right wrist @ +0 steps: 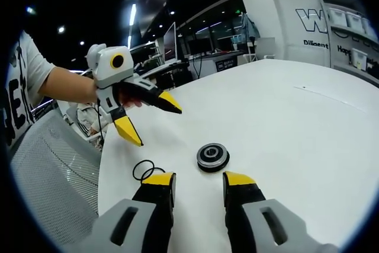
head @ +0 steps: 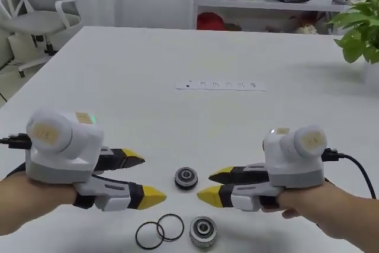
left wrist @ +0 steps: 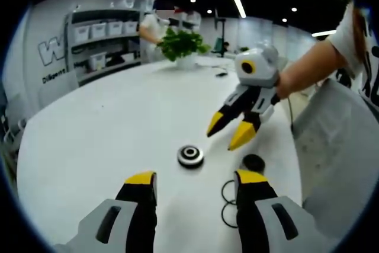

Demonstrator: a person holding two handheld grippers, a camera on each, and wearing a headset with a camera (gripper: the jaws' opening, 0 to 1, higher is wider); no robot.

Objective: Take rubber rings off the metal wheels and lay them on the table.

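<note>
The white table (head: 177, 57) runs to the picture's bottom, so its near edge is cut off. At its far right corner a plant (head: 358, 28) is cropped by the frame.

The left gripper (head: 153, 177) and the right gripper (head: 205, 184) hover low over the near part of the table, tips pointing at each other. Each has its yellow-tipped jaws apart and nothing between them. The hands holding them are partly out of the picture.

A flat power strip (head: 220, 85) lies near the middle of the table; its sockets are too small to make out.

The dark-rimmed wheel (head: 186, 178) lies flat between the two sets of tips, touching neither, with a black band around its metal hub. The silver wheel (head: 203, 229) lies closer to the near edge and looks bare; in the left gripper view it is only a dark blur beside that gripper's own jaw.

Two rubber rings (head: 160, 231) lie overlapped on the table just left of the silver wheel. Whether they touch it is unclear. In both gripper views a jaw partly hides them.
</note>
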